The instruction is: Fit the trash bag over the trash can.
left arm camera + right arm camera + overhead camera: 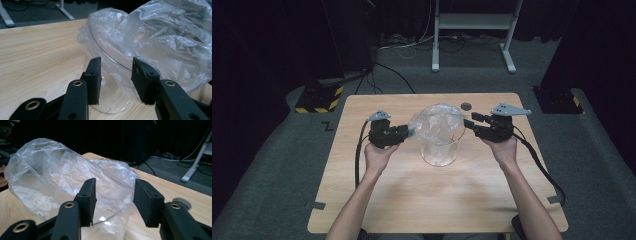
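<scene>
Nearest the lens in the left gripper view, the two black fingers [94, 75] of the left gripper [116, 77] stand spread apart with nothing between their pads, their tips pointing at the near wall of a clear, round, upright glass container [112, 100] draped with a crumpled transparent plastic bag [160, 42]. In the right gripper view the right gripper [113, 200] stands likewise, its fingers [147, 200] parted and empty, aimed at the opposite side of the same container [110, 217], whose curved rim runs across just ahead of the tips under the bag [47, 177]. From the high view the container [439, 150] stands near the middle of the pale wooden surface [377, 200], its long axis vertical, with the bag [437, 122] bunched over and into its mouth. The left gripper [408, 132] comes in from the container's left at about rim height and looks to be at the edge of the film, though contact cannot be made out; the right gripper [468, 122] comes in from the right, just beside the rim. Both lie about equally near, the left perhaps slightly closer. The likely step is pinching the bag's edge on either side to pull it over the rim; each gripper would need to ease inward and close on film rather than glass. A small dark round disc [466, 106] lies on the surface behind the container.
</scene>
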Demonstrator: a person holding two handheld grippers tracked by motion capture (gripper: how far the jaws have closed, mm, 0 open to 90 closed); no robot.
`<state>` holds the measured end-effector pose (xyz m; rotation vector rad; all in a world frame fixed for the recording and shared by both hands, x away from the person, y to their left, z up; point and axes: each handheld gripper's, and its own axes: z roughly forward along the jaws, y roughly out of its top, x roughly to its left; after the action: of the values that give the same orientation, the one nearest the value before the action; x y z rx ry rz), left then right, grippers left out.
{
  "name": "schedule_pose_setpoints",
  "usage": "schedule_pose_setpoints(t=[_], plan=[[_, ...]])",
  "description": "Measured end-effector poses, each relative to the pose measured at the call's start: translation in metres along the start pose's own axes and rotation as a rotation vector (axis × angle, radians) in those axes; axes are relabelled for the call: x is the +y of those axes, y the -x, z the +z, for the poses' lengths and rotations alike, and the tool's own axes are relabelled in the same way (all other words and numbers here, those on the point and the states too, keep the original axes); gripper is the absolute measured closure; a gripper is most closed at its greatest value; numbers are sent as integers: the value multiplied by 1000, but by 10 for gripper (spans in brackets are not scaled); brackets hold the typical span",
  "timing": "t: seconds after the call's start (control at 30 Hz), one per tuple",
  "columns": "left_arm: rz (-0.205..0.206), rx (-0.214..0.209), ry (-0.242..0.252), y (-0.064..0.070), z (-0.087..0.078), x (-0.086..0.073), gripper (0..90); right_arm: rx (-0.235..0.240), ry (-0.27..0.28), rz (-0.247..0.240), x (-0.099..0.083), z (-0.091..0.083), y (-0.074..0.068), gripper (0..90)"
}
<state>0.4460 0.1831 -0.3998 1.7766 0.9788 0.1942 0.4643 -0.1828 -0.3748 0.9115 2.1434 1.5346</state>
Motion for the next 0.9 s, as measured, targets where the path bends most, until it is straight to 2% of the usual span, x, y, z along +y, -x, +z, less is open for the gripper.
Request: schedule_pose_setpoints(t=[0.13, 0.3, 0.37, 0.47, 0.63, 0.7, 0.77, 0.9], plan=[[16, -12, -26, 2, 3, -1, 659, 14, -23, -7, -1, 11, -1, 523], [45, -33, -44, 6, 6, -2, 747, 17, -67, -54, -6, 17, -1, 802], [50, -39, -46, 9, 6, -2, 773, 18, -76, -66, -7, 17, -2, 888], [69, -44, -45, 12, 4, -4, 789, 22, -86, -86, -9, 13, -5, 900], [83, -51, -39, 14, 0, -11, 792, 33, -98, -151, -10, 5, -14, 900], [88, -53, -40, 14, 0, -14, 792, 41, -109, -160, -12, 3, -17, 900], [100, -55, -49, 14, 0, -18, 792, 60, -106, -141, -17, 0, -16, 899], [122, -51, -56, 15, 2, -23, 794, 61, -94, -117, -30, -6, -10, 900]])
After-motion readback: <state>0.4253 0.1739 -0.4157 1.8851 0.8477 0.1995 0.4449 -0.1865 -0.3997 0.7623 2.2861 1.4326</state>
